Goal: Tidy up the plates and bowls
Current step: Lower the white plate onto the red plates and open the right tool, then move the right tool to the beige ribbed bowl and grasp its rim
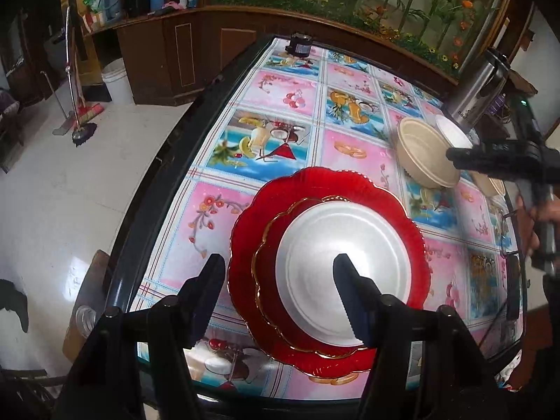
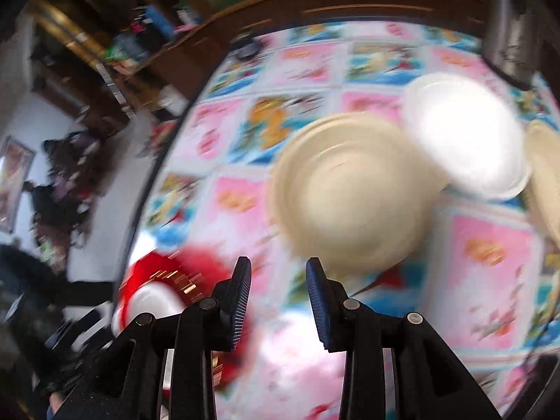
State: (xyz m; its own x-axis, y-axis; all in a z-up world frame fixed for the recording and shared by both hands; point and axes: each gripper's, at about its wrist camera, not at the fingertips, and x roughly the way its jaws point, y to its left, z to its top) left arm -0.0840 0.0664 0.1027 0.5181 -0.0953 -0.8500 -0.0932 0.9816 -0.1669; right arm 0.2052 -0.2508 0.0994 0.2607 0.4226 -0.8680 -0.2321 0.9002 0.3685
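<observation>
While the left gripper (image 1: pixel 278 267) hangs above the near edge of the table (image 1: pixel 224 70), its jaws stand apart with nothing between them; one finger lies over the cloth, the other over the white plate (image 1: pixel 315 245). That plate sits on a gold-rimmed red plate (image 1: pixel 269 255), which sits on a larger scalloped red plate (image 1: pixel 315 185), the three stacked close to the table's near edge. Toward the far right corner a beige bowl (image 1: pixel 425 155) rests on the flowered cloth (image 1: pixel 280 87), and just behind it, touching or nearly so, a white bowl (image 1: pixel 451 131). A steel flask (image 1: pixel 479 91) stands beyond them at the right edge.

The right gripper (image 2: pixel 278 276) is blurred in its own view, yet its jaws show plainly parted and empty. It points down at the cloth just short of the beige bowl (image 2: pixel 350 192), with the white bowl (image 2: pixel 465 133) beyond and another beige rim (image 2: pixel 546 182) at the right edge of that view. The red stack (image 2: pixel 154 273) lies at its lower left. In the left view the right gripper (image 1: pixel 455 155) reaches in over the bowls, a hand (image 1: pixel 535 224) behind it.
</observation>
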